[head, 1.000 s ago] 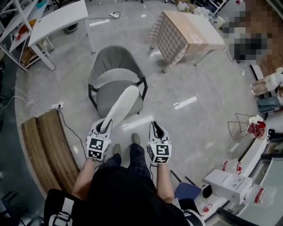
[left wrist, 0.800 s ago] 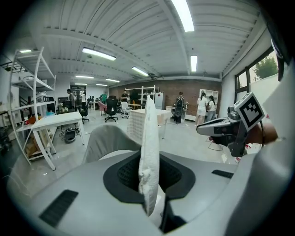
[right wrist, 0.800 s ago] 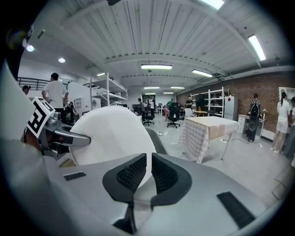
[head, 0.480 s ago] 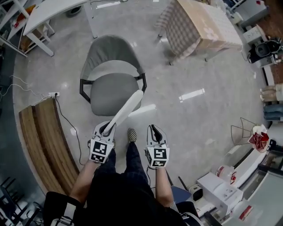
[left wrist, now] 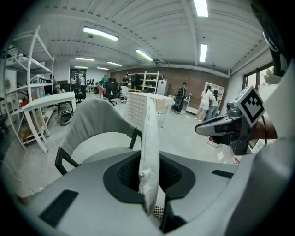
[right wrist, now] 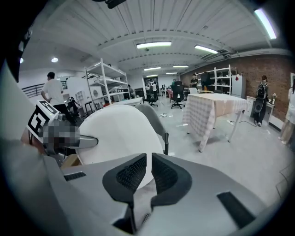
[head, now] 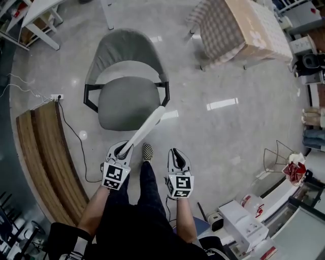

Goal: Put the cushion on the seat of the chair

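A grey chair (head: 127,109) with a black frame stands in front of me, its seat bare. My left gripper (head: 121,149) is shut on the rim of a flat, round white cushion (head: 144,129). I hold the cushion edge-on, and its far tip reaches the seat's front right corner. In the left gripper view the cushion (left wrist: 150,147) stands upright between the pads, with the chair's backrest (left wrist: 92,122) behind it. My right gripper (head: 175,152) hangs beside it, shut and empty. From the right gripper view the cushion's broad face (right wrist: 115,133) fills the left, and the chair (right wrist: 152,117) shows behind it.
A table with a checked cloth (head: 238,30) stands at the far right and a white table (head: 35,15) at the far left. A wooden bench (head: 45,152) runs along the left, with a power strip (head: 56,96) and its cable beside it. A wire basket (head: 277,160) and white boxes (head: 244,223) sit at the right.
Both grippers have sunk and moved closer to the chair's front. The cushion now shows thinner, more edge-on, in the head view, and the left gripper's hold on it is unchanged.
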The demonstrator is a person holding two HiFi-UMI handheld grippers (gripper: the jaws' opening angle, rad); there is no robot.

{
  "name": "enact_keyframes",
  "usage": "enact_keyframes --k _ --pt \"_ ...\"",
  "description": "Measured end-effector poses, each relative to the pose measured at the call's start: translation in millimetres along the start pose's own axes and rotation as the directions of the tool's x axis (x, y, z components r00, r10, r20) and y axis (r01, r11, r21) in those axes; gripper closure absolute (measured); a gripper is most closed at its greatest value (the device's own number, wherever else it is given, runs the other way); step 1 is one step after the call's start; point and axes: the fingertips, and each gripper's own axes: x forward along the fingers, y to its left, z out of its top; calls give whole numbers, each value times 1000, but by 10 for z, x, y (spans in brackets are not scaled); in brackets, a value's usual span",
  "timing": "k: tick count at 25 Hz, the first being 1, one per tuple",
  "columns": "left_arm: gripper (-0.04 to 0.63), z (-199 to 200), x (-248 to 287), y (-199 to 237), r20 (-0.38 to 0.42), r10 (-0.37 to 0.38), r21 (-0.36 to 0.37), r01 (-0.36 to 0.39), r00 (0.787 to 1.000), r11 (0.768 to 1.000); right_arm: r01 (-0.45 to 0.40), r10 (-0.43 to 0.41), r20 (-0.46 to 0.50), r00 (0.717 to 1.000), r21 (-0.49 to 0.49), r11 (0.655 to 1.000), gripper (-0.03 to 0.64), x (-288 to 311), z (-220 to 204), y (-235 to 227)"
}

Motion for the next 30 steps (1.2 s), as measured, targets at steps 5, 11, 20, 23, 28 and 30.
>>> enact_keyframes --k 5,11,20,23,28,30 --pt "535 -151 228 78 -6 -3 -47 3 1000 999 -3 3 -49 999 11 1000 563 176 -227 -60" --pt "535 -335 396 274 -24 14 -101 -16 1000 995 -16 19 -93 996 29 999 561 342 -376 -17" --pt "535 -532 435 631 -3 59 -159 -59 998 985 -45 49 -134 990 28 999 561 551 -467 184" --pt "535 -628 459 804 8 75 -174 -72 997 982 -50 52 -154 987 18 999 561 637 -546 254" --pt "535 -897 490 1169 19 119 -232 -111 993 966 -65 67 -185 981 21 998 561 809 -706 442" --pt "535 -988 493 1304 21 133 -251 -124 991 960 -72 75 -196 978 19 997 561 858 -772 531"
